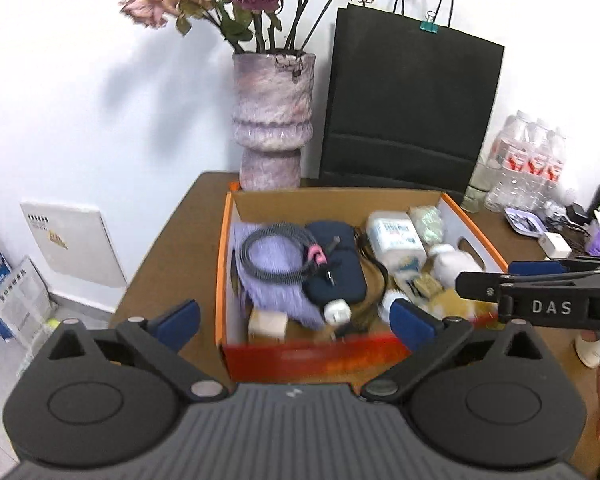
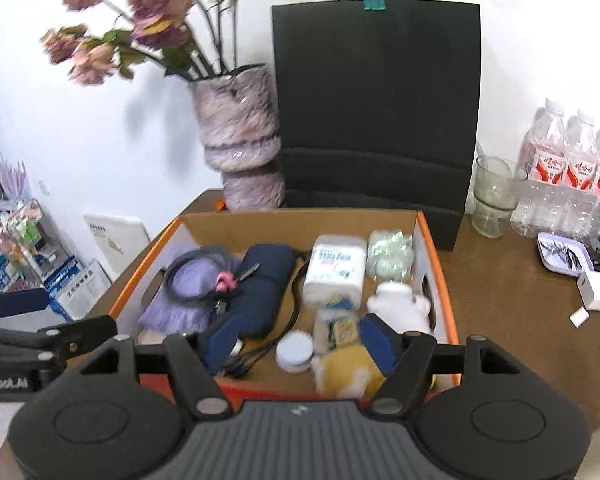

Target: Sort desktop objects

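Open orange-rimmed cardboard box on the brown wooden tabletop, packed with the sorted items. On its left side, a lilac fuzzy cloth under a coiled grey braided cable with a pink tie. Just right of that, a navy padded pouch, and black cords trailing toward the near wall. Further right, a white plastic bottle with blue label, print too blurred to read; beside it at the far right corner, a pale green crinkled bundle. Near right, a white plush toy and a yellow plush toy, the latter partly hidden behind the right tool's blue pad. Near wall of the box smeared by motion blur in the left wrist view.

Left tool spread wide above the box's near edge, gripping nothing. Right tool likewise parted wide over the near end of the box, nothing between its pads.

Behind the box, a mottled purple ceramic vase of dried roses and a black paper bag. Shrink-wrapped water bottles at far right, cut off by the frame edge.
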`<move>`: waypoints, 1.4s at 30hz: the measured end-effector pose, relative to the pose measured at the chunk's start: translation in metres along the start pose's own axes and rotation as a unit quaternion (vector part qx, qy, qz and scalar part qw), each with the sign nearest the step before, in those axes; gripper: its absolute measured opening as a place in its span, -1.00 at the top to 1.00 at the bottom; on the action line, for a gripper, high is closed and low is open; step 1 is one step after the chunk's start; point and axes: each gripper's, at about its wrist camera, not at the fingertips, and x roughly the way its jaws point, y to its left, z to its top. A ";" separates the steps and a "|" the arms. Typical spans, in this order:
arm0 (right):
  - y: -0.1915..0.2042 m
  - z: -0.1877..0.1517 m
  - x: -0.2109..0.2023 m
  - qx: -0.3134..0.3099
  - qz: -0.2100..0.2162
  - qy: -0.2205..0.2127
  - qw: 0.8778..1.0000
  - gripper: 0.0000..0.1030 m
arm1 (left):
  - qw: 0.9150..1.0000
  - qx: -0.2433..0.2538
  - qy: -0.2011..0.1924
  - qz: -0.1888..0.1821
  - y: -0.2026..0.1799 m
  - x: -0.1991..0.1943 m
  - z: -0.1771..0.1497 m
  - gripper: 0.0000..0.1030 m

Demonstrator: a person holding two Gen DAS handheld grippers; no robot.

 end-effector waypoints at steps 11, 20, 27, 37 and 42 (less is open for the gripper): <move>0.019 -0.088 -0.042 -0.029 -0.033 -0.038 0.998 -0.43 | 0.998 -0.013 -0.048 0.037 -0.012 -0.046 -0.094 -1.00; 0.022 -0.174 -0.072 -0.042 -0.043 -0.046 0.997 -0.47 | 0.998 0.017 -0.060 0.030 -0.032 -0.076 -0.176 -1.00; 0.017 -0.224 -0.089 -0.022 -0.035 -0.038 0.998 -0.51 | 0.998 -0.001 -0.058 0.024 -0.035 -0.086 -0.207 -1.00; 0.018 -0.253 -0.098 -0.025 -0.043 -0.036 0.998 -0.60 | 0.999 0.006 -0.021 0.026 -0.037 -0.075 -0.237 -1.00; 0.019 -0.252 -0.092 -0.028 -0.047 -0.027 0.998 -0.74 | 0.999 0.009 -0.007 0.034 -0.037 -0.070 -0.237 -1.00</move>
